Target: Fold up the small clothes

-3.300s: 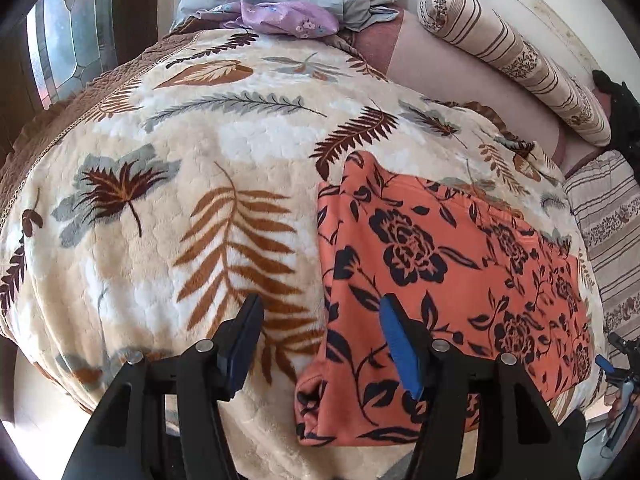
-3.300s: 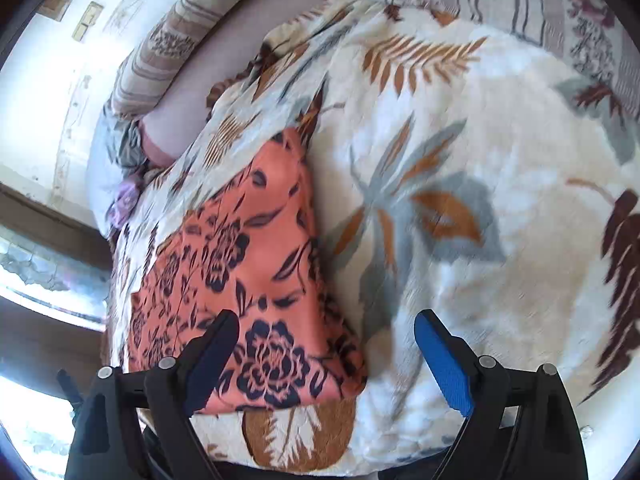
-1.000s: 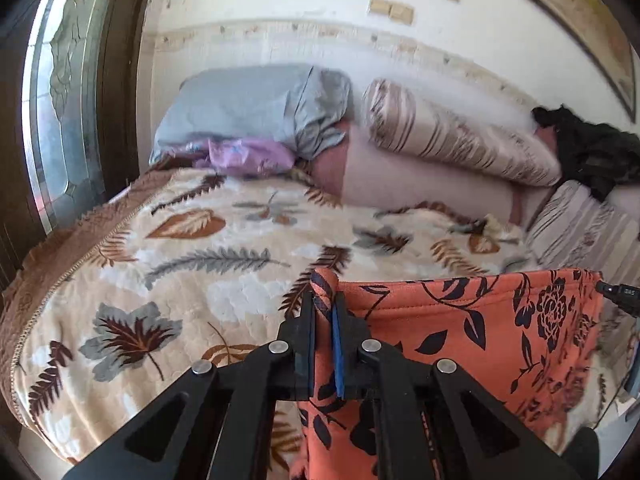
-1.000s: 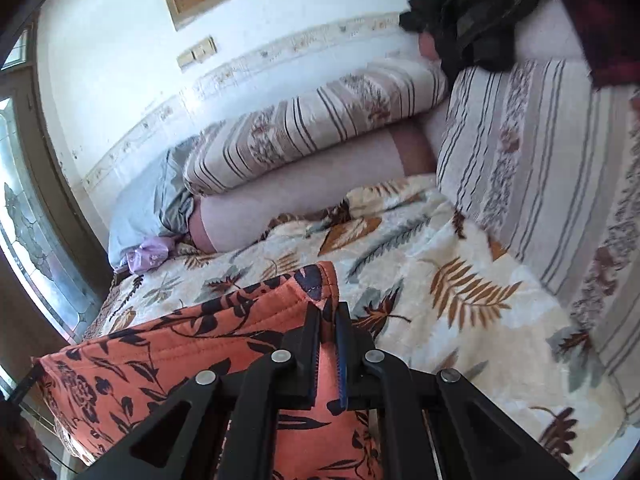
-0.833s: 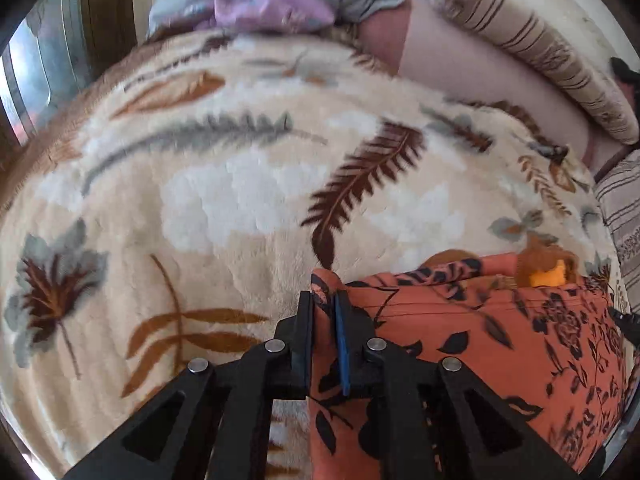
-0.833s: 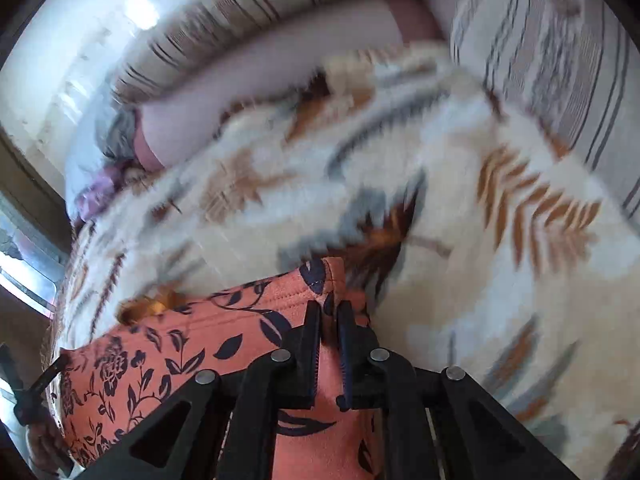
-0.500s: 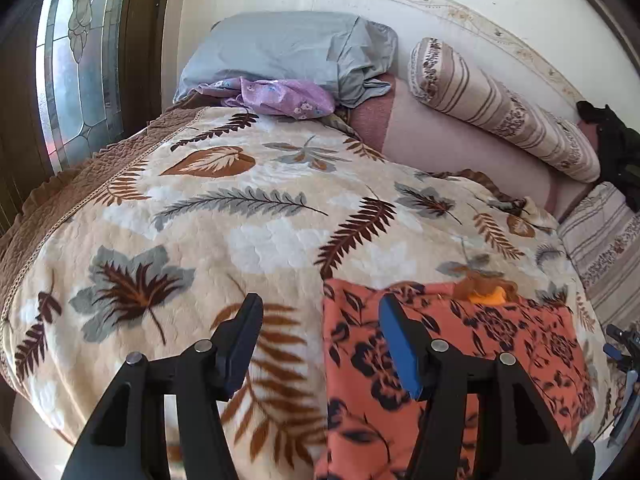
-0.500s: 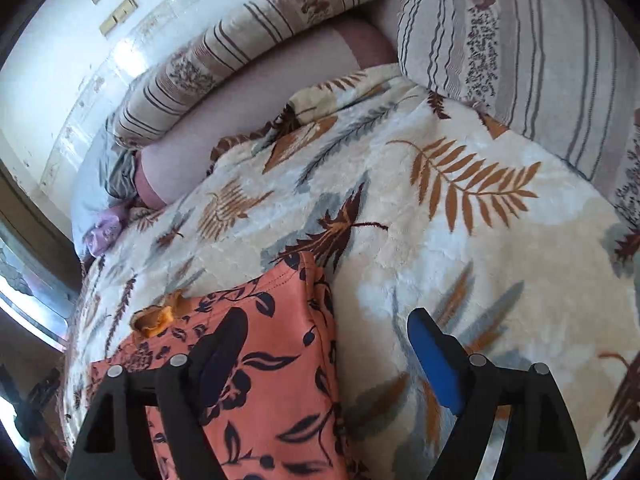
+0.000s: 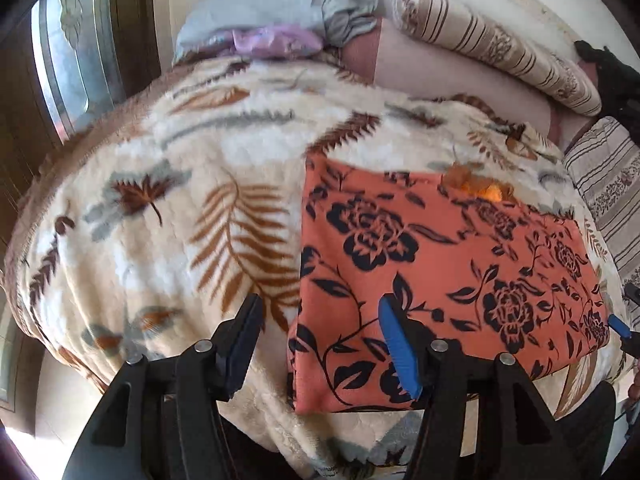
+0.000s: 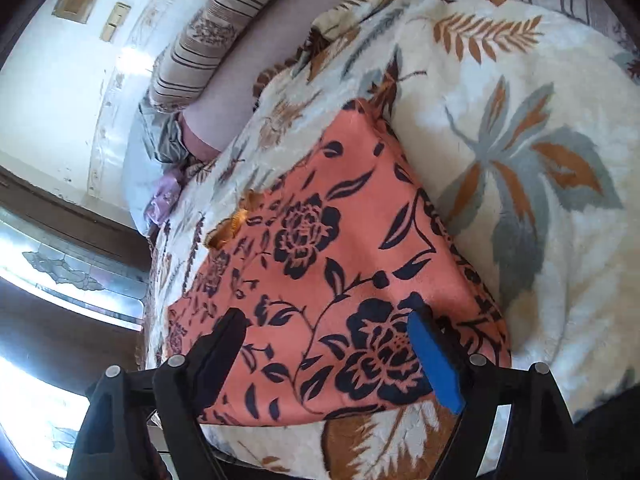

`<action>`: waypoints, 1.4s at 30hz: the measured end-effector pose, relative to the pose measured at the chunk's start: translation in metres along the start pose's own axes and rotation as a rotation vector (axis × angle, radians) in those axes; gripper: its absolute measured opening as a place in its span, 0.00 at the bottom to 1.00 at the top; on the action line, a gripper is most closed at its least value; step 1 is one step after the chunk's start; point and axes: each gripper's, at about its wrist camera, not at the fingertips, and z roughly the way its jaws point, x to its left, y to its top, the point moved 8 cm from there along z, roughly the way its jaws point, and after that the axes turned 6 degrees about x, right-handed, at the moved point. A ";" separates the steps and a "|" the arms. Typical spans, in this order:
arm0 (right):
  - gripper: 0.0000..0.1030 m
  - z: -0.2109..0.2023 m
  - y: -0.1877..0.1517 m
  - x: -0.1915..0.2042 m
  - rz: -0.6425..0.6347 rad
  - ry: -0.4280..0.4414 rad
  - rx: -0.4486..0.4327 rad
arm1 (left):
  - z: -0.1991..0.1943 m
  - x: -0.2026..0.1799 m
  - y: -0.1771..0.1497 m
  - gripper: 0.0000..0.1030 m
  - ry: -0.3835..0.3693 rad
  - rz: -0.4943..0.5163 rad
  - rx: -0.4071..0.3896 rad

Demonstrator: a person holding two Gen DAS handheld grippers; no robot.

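Observation:
An orange garment with a black flower print (image 9: 440, 248) lies folded flat on the leaf-patterned blanket (image 9: 160, 208), with a bit of yellow-orange lining (image 9: 480, 190) showing at its far edge. My left gripper (image 9: 320, 312) is open above the garment's near left corner, its blue-padded finger over the cloth and the other over the blanket. In the right wrist view the same garment (image 10: 340, 240) fills the middle. My right gripper (image 10: 326, 322) is open above its near right part. Neither gripper has cloth pinched between its pads.
At the head of the bed lie a grey pillow (image 9: 280, 4), a lilac cloth (image 9: 276, 42) and a striped bolster (image 9: 492, 44). A striped cushion (image 9: 608, 184) and dark clothing (image 9: 612, 76) are at the right. A window (image 9: 68, 60) is at the left.
A second ago both grippers were shut on the garment's upper corners and held it up. They laid it down on the blanket, opened, and drew back toward the near edge.

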 end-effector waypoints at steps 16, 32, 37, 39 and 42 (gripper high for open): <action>0.85 0.001 -0.045 -0.066 0.353 0.103 0.008 | 0.003 -0.054 0.006 0.76 -0.086 0.050 -0.023; 0.16 -0.010 -0.030 -0.078 0.194 -0.170 0.008 | 0.032 -0.177 0.024 0.76 -0.148 0.133 -0.020; 0.38 -0.034 -0.020 -0.089 0.263 -0.063 -0.007 | 0.085 -0.173 -0.008 0.79 -0.037 0.205 0.064; 0.83 -0.049 0.000 -0.077 0.217 -0.032 -0.052 | 0.085 -0.174 -0.009 0.79 -0.036 0.209 0.057; 0.84 -0.048 0.045 -0.053 0.122 0.001 -0.065 | 0.088 -0.173 -0.008 0.81 -0.046 0.203 0.054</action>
